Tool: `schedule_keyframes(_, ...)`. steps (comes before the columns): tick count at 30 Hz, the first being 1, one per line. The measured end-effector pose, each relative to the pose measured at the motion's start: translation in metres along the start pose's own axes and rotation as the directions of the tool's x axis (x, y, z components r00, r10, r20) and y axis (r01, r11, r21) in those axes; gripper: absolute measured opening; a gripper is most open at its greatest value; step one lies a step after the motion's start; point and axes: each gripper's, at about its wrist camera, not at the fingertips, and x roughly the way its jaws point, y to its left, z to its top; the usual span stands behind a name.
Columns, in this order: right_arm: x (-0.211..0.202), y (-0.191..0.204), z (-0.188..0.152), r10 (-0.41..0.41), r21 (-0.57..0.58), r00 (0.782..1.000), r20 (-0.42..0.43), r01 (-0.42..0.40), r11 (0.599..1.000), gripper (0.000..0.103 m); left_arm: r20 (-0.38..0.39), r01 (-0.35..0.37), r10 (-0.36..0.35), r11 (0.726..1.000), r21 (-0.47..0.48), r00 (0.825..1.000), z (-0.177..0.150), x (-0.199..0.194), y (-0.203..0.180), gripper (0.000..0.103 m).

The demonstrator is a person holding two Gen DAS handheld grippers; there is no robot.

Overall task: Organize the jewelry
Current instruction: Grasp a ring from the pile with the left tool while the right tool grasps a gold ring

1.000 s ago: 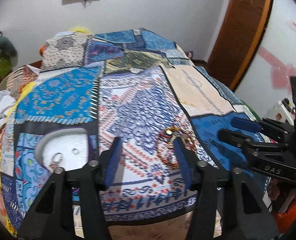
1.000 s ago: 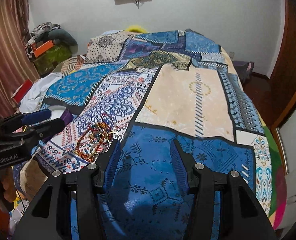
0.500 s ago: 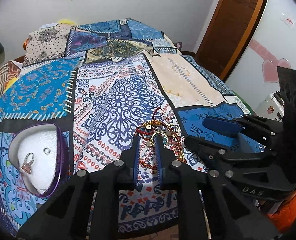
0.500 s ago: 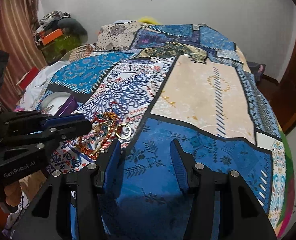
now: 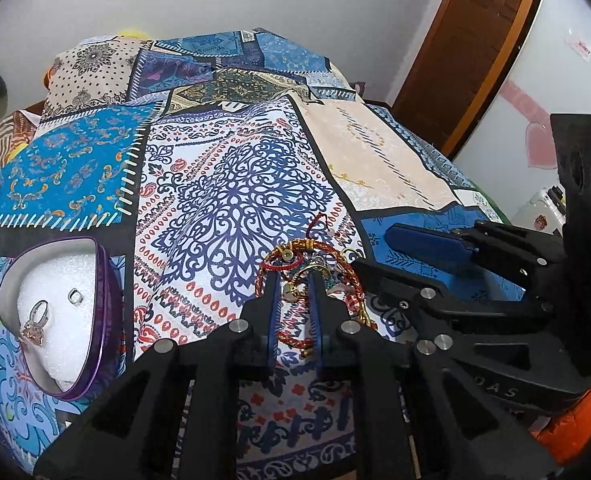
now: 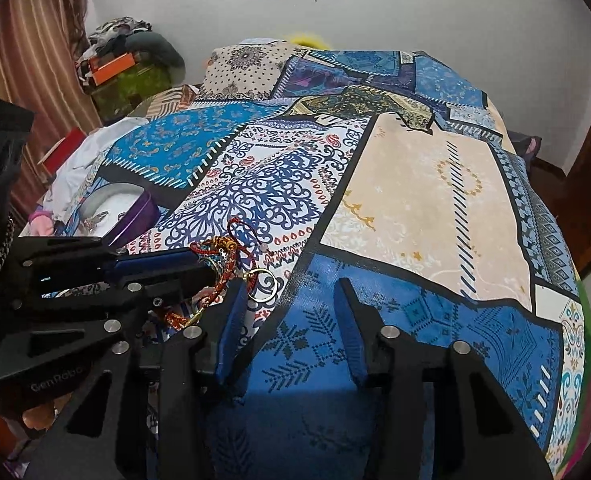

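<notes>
Jewelry pile (image 5: 315, 276) on the bedspread (image 5: 235, 184), between the left gripper (image 5: 293, 280) fingers; heart-shaped box (image 5: 59, 312) to its left, ring (image 5: 35, 320) inside; right gripper (image 6: 287, 308) just right of the pile.

The right gripper (image 6: 291, 320) rests on the blue patch of the bedspread (image 6: 435, 216), its jaws spread wide with only cloth between them. Just outside its left jaw lies a tangle of bracelets (image 6: 219, 264) (red thread and gold) with a gold ring (image 6: 262, 285). The left gripper (image 6: 205, 270) reaches into the tangle from the left, jaws nearly together.
</notes>
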Motion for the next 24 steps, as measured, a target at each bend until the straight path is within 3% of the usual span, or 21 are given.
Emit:
schedule_keyframes(3, 0.002, 0.004, 0.001, 0.005, -0.024, 1.000, -0.002, -0.005, 1.000, 0.035, 0.004, -0.002, 0.002, 1.000, -0.005, 1.000, 0.000, 0.000, 0.002, 0.008)
schedule_keyframes(8, 0.007, 0.008, 0.003, 0.030, -0.051, 1.000, -0.008, -0.030, 0.998, 0.015, 0.010, 0.005, -0.005, 1.000, -0.021, 1.000, 0.000, -0.002, 0.005, 0.007)
schedule_keyframes(11, 0.007, 0.007, 0.003, 0.045, -0.042, 0.999, -0.005, -0.045, 0.998, 0.009, 0.013, 0.001, -0.001, 1.000, -0.020, 1.000, 0.000, -0.005, 0.004, 0.007)
schedule_keyframes(19, 0.000, 0.010, 0.003, 0.037, -0.051, 0.999, -0.015, -0.037, 0.998, 0.007, 0.064, -0.025, 0.026, 1.000, -0.018, 0.998, 0.001, -0.027, 0.010, 0.007)
schedule_keyframes(24, 0.002, 0.017, 0.006, 0.015, -0.083, 0.999, -0.035, -0.018, 0.996, 0.016, 0.084, -0.030, 0.033, 0.999, -0.033, 0.996, 0.001, -0.035, 0.017, 0.007)
